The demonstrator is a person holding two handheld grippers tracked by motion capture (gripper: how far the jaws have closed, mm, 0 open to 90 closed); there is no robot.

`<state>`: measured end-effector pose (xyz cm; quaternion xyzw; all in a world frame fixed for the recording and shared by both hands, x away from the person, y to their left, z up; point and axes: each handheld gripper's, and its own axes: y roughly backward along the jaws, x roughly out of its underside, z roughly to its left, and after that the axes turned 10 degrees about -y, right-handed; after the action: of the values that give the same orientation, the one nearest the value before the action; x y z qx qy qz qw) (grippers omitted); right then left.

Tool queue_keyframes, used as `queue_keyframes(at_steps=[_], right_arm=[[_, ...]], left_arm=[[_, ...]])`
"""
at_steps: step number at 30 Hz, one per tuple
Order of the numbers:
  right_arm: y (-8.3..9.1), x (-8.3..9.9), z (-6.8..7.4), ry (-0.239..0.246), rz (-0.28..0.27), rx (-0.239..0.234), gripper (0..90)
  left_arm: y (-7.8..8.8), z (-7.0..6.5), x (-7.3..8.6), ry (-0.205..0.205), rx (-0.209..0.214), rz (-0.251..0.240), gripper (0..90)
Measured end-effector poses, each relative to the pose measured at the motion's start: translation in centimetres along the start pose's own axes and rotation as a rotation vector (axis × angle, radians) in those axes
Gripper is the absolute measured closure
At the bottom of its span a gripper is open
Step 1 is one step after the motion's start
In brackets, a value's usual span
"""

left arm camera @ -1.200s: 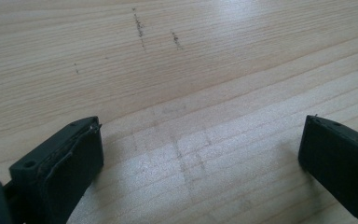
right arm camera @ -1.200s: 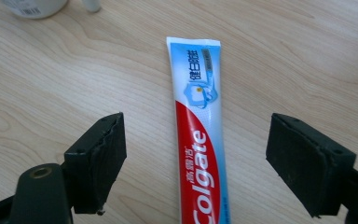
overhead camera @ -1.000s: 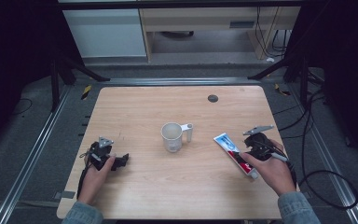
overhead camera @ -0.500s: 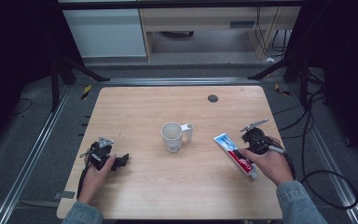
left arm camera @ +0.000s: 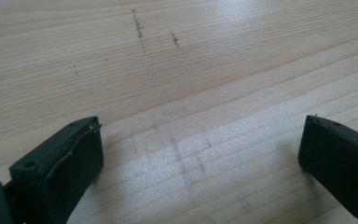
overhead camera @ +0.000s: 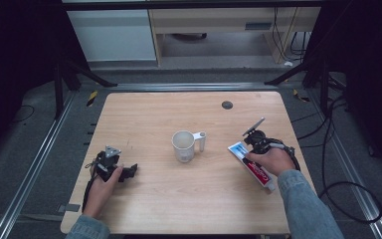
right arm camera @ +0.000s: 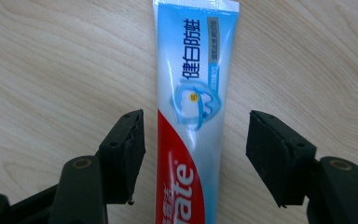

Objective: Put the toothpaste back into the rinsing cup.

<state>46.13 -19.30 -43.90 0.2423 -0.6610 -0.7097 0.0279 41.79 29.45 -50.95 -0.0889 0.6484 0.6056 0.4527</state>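
Right hand-held gripper (right arm camera: 193,154) near the worktop's (overhead camera: 149,114) right edge, jaws just closing, half open astride a toothpaste tube (right arm camera: 193,93), pads clear, left hand-held gripper (left arm camera: 200,158) wide open, empty

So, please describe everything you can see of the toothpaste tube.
The toothpaste tube is soft plastic, with a red lower part, a blue and white upper part with printed characters, and a flat crimped end. It lies flat on the wooden table, right of the white cup. The right tongs straddle it, closing in, pads not yet touching.
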Motion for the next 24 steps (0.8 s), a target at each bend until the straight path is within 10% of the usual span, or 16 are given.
queue_keyframes(at_steps=[24], right_arm=[[-3.8, -1.8, -0.4, -0.032, 0.104, -0.035, 44.5]], left_arm=[[-0.1, 0.1, 0.0, -0.001, 0.002, 0.0, 0.0]])
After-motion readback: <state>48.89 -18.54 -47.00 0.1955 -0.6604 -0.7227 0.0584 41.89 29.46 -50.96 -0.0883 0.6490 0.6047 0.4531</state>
